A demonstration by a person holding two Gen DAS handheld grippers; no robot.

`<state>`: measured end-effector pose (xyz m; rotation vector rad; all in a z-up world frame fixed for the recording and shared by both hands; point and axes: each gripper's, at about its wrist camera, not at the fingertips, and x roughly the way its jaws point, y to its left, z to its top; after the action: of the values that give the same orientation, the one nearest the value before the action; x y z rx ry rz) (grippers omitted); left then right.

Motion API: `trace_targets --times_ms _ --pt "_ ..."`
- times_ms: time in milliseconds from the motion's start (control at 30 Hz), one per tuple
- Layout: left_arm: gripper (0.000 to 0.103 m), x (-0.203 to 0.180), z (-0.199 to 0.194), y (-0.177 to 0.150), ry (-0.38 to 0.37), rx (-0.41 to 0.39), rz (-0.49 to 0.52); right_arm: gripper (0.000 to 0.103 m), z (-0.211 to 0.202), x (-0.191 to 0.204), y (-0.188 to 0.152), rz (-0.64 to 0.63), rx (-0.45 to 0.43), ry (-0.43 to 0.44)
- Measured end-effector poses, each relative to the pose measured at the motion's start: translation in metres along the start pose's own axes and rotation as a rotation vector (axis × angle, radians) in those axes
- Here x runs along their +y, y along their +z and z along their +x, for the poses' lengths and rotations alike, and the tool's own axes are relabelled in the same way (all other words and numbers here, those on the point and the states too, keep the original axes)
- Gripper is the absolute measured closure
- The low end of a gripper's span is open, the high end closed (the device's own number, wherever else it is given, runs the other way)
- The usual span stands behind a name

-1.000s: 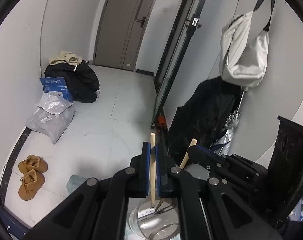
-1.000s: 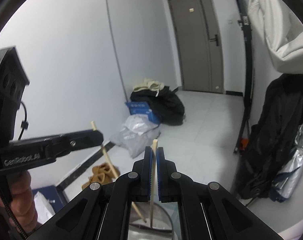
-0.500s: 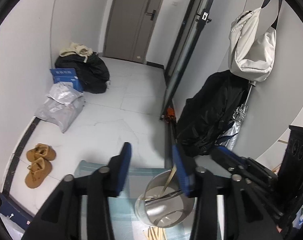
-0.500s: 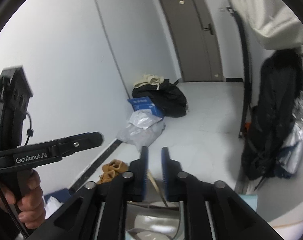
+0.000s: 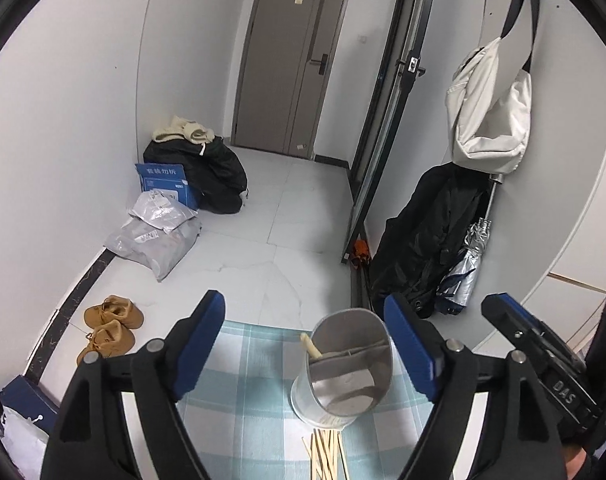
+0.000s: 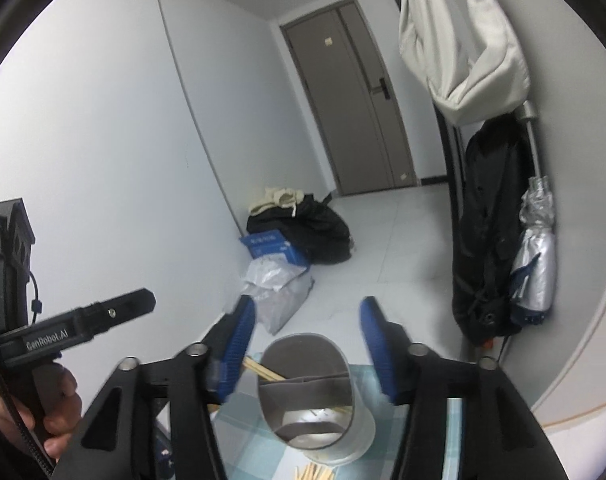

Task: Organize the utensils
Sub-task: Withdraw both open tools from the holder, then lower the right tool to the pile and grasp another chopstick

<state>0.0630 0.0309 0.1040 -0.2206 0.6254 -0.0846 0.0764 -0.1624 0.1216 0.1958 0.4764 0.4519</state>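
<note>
Both views are evenly lit by soft, cool indoor light, with no hard shadows on the walls or the floor [image 5: 287, 216]. Fisheye distortion bends the door [image 5: 291, 60] and wall corners into curves, and a black vignette rings each frame. The metal cup [image 5: 345, 364] shows dull grey reflections without harsh glare. In the right wrist view the blue pads [image 6: 239, 344] look smeared by motion blur, and the white bag [image 6: 459, 40] is slightly soft; the left wrist view is sharper.
</note>
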Motion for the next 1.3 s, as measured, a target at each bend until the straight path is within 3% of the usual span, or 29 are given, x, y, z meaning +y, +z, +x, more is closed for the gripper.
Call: trace_targets --times_ms 267,467,767,1100,1300 --pt "0.015 -0.003 -0.019 -0.025 0.023 -0.07 0.013 0.016 -0.041 0.022 -0.024 -0.035 -0.083 -0.019" --pt "0.002 0.0 -0.027 -0.048 0.038 -0.127 0.01 0.014 -0.051 0.023 -0.056 -0.03 -0.071 -0.019" --pt "0.001 0.008 -0.016 -0.082 0.067 -0.114 0.013 0.009 -0.048 0.017 -0.105 -0.042 -0.014 -0.085" --pt "0.001 0.024 0.011 -0.118 0.083 -0.049 -0.031 0.009 -0.026 0.004 -0.142 -0.074 0.136 -0.138" --pt "0.001 0.036 0.032 -0.133 0.065 0.031 -0.046 0.01 0.004 -0.01 -0.169 -0.024 0.343 -0.116"
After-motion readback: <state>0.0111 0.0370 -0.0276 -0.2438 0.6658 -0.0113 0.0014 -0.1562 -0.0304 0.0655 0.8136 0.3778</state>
